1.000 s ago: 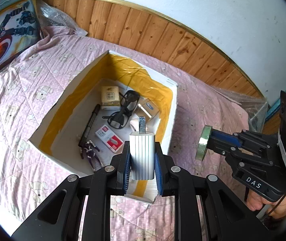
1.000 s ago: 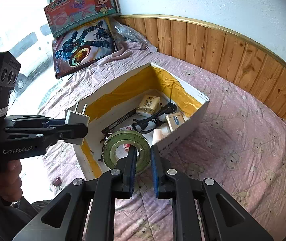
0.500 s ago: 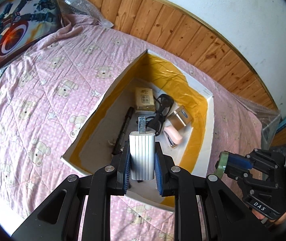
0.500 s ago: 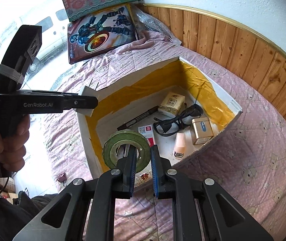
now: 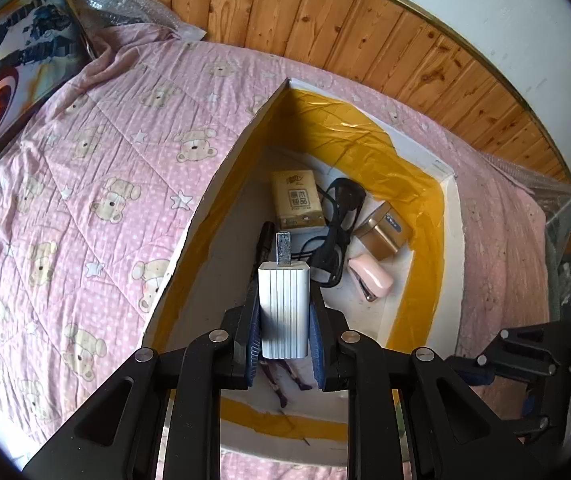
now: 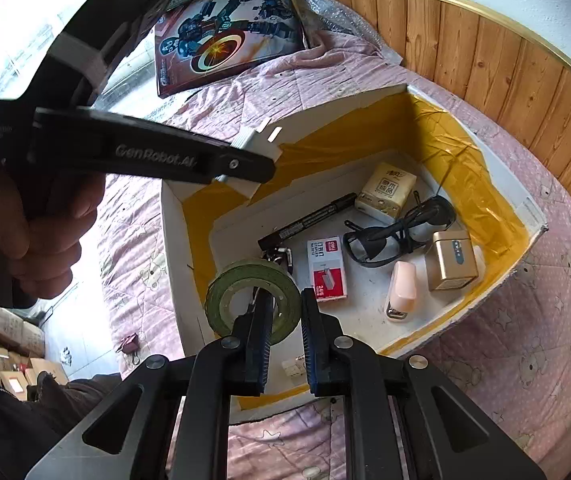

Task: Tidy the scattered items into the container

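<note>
My left gripper [image 5: 284, 320] is shut on a white ribbed charger plug [image 5: 284, 310], held above the near end of the white box [image 5: 451, 216] with yellow tape inside. My right gripper [image 6: 283, 320] is shut on a green tape roll [image 6: 252, 298], held over the box's near left corner [image 6: 173, 248]. The left gripper also shows in the right wrist view [image 6: 253, 156] with the plug [image 6: 259, 142] above the box's left wall. Inside the box lie a tissue pack [image 6: 385, 188], black glasses [image 6: 401, 232], a gold case [image 6: 451, 260], a pink stapler [image 6: 401, 296], a staple box [image 6: 325, 268] and a black pen [image 6: 309, 218].
The box sits on a pink bear-print quilt [image 5: 85, 200] beside a wooden wall panel [image 5: 365, 40]. A robot toy box [image 6: 225, 36] lies at the bed's far end. A binder clip [image 6: 129, 346] lies on the floor by the bed.
Both grippers have moved forward and closer over the box with their items still held. The left gripper now sits over the box's left wall in the right wrist view.
</note>
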`<move>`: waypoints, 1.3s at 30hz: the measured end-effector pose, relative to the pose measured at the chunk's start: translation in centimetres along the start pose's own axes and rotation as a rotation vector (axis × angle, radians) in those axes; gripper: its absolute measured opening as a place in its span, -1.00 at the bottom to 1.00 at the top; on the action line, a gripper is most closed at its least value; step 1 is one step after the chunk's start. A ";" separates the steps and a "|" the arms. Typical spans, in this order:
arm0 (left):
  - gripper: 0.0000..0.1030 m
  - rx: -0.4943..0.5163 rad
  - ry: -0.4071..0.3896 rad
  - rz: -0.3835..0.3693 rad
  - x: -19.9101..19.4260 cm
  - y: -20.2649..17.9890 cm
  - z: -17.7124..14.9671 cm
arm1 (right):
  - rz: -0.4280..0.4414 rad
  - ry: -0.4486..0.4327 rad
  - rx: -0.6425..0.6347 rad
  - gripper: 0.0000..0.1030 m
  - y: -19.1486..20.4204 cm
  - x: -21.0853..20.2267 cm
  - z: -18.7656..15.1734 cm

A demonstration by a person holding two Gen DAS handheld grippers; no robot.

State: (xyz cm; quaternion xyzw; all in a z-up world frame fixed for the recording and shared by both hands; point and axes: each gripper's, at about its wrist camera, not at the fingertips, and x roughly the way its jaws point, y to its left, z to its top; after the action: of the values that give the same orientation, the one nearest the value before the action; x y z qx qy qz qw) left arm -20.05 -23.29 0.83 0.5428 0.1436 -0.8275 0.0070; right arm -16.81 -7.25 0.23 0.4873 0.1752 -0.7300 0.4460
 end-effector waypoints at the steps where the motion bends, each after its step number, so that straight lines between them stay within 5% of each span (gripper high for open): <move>1: -0.59 0.011 0.005 0.006 0.3 -0.1 0.4 | 0.002 0.007 -0.005 -0.71 0.1 0.3 -0.1; 14: -0.57 0.109 0.061 0.131 4.6 -0.5 2.7 | 0.039 0.074 -0.031 -0.70 0.3 3.3 -0.3; 17: -0.29 0.073 0.072 0.145 5.2 0.3 2.9 | 0.042 0.075 -0.012 -0.60 0.0 3.7 -0.4; 39: -0.24 0.137 0.003 0.163 -0.4 -1.5 -0.2 | 0.024 0.034 0.027 -0.47 1.4 1.1 -1.6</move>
State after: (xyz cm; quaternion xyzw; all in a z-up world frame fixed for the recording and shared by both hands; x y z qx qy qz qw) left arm -19.97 -21.85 1.43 0.5531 0.0420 -0.8312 0.0370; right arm -14.96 -7.43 -1.20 0.5077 0.1671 -0.7184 0.4452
